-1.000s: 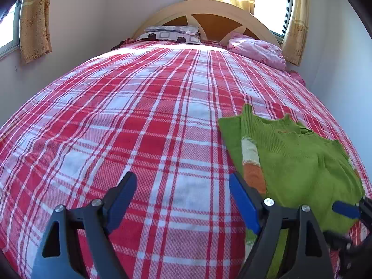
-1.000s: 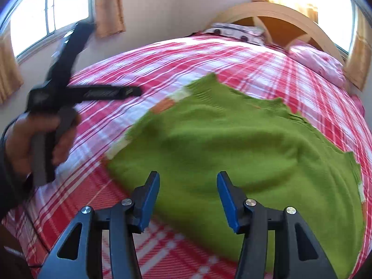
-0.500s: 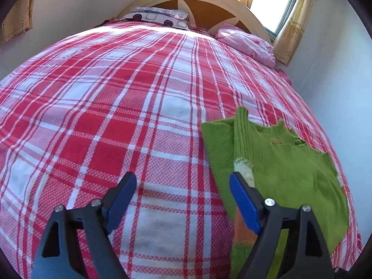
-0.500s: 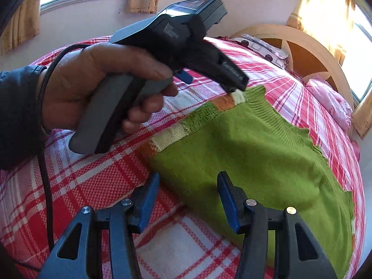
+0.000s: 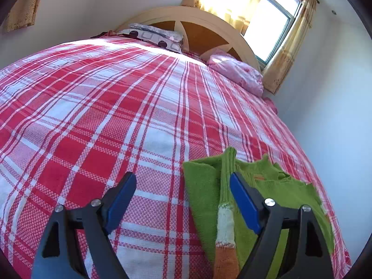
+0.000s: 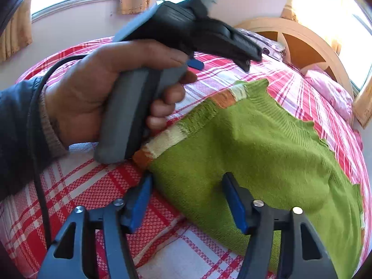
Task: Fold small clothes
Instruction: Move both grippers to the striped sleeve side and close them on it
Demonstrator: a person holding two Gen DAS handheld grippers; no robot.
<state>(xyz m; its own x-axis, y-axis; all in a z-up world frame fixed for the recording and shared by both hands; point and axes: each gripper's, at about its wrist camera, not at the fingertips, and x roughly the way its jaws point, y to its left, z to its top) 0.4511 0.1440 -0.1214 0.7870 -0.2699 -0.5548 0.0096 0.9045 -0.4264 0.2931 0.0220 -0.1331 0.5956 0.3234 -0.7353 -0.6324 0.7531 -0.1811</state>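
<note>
A small green knit sweater [image 6: 267, 148] with an orange-and-white striped cuff [image 6: 162, 139] lies flat on the red-and-white plaid bedspread [image 5: 116, 116]. My right gripper [image 6: 186, 197] is open, its jaws astride the sweater's near-left corner. My left gripper [image 5: 183, 195] is open and empty, just left of the sweater [image 5: 274, 193], its right finger [image 5: 244, 202] over the striped sleeve [image 5: 225, 218]. In the right wrist view the left gripper's body [image 6: 186, 32] and the hand holding it hover above the sleeve.
A patterned pillow [image 5: 153, 36] and a pink pillow [image 5: 237, 74] lie at the wooden headboard [image 5: 200, 23]. A white wall runs along the bed's right side [image 5: 325, 116]. A cable [image 6: 39, 162] hangs from the left gripper's handle.
The left gripper has swung in from the left, close over the sweater's striped sleeve edge. The right gripper has come down onto the sweater's near-left corner. Both stayed open.
</note>
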